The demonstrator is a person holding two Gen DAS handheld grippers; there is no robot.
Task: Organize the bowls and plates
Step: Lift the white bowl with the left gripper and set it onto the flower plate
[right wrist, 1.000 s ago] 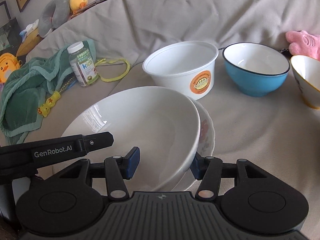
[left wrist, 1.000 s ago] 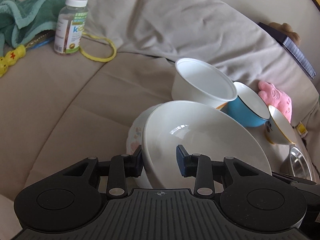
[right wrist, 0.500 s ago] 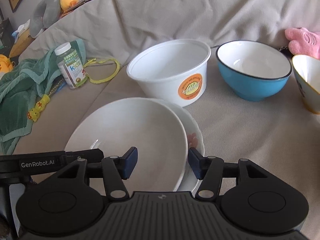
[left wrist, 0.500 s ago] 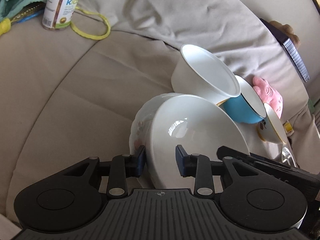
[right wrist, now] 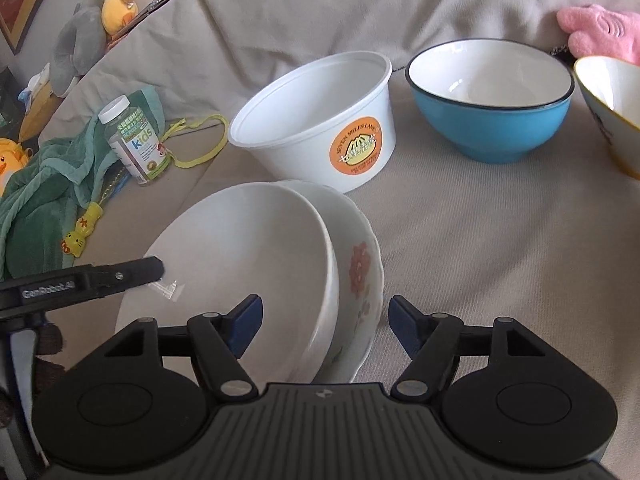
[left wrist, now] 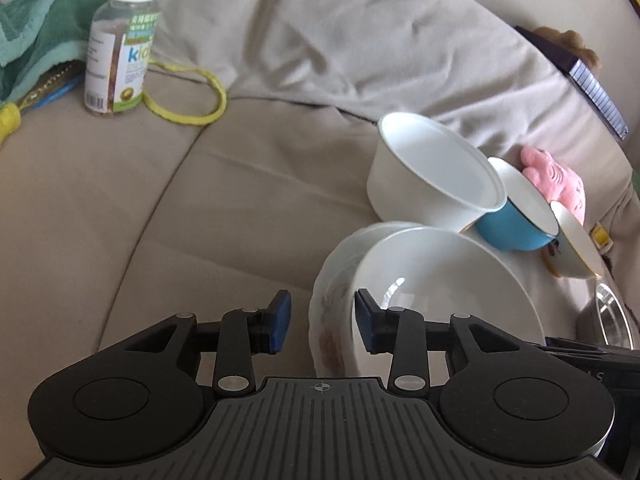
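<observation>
A plain white bowl (right wrist: 240, 248) (left wrist: 440, 280) lies nested, slightly tilted, in a flowered dish (right wrist: 362, 276) (left wrist: 330, 312) on the beige sofa seat. My right gripper (right wrist: 326, 320) straddles both rims on the near side; its jaws are opening and the pads stand off them. My left gripper (left wrist: 322, 320) straddles the rims from the other side, jaws opening, its left pad well off the dish. Behind stand a white plastic tub (right wrist: 320, 120) (left wrist: 428, 172), a blue bowl (right wrist: 492, 100) (left wrist: 512, 224) and a yellow-rimmed bowl (right wrist: 608, 104) (left wrist: 572, 244).
A steel bowl (left wrist: 612, 312) sits at the right edge. A vitamin bottle (right wrist: 134, 140) (left wrist: 120, 48), a green towel (right wrist: 44, 184) and a yellow cord (left wrist: 188, 116) lie to the left. A pink plush (right wrist: 600, 28) and the sofa back close the far side.
Both grippers' jaws have spread off the rims they pinched. The white bowl, held tilted above the flowered dish before, has come down into it.
</observation>
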